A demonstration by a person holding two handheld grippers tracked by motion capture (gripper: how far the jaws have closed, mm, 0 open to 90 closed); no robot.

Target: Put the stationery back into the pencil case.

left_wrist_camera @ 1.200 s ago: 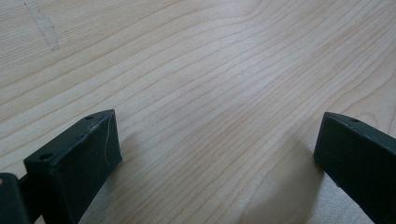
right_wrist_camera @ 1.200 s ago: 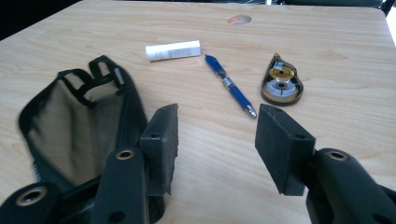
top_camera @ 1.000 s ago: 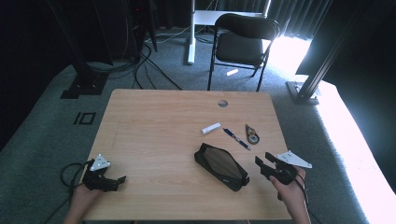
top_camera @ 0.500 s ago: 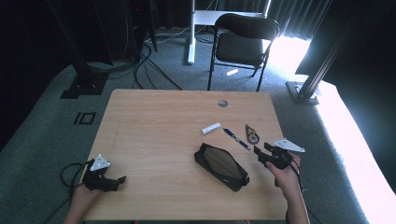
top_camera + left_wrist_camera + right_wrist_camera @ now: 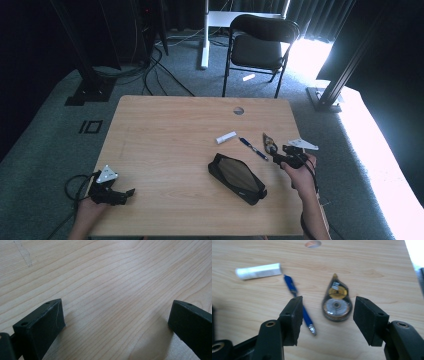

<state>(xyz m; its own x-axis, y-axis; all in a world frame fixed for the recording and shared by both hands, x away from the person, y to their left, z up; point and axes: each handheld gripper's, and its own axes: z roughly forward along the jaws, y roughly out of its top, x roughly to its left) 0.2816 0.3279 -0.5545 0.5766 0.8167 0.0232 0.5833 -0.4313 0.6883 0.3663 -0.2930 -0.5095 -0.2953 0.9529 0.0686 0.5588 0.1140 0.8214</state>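
One teardrop-shaped correction tape dispenser [image 5: 336, 302], clear-bodied with a yellow reel and a grey gear, lies flat just right of the blue pen [image 5: 298, 305]; its label is unreadable. Right gripper [image 5: 326, 320] has just been opening, its jaws framing the dispenser, touching nothing

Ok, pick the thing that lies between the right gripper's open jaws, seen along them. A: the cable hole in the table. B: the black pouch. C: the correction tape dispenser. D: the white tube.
C: in the right gripper view the correction tape dispenser lies on the table between the two jaws of the right gripper, which have just been opening and do not touch it; the blue pen runs beside the left jaw.
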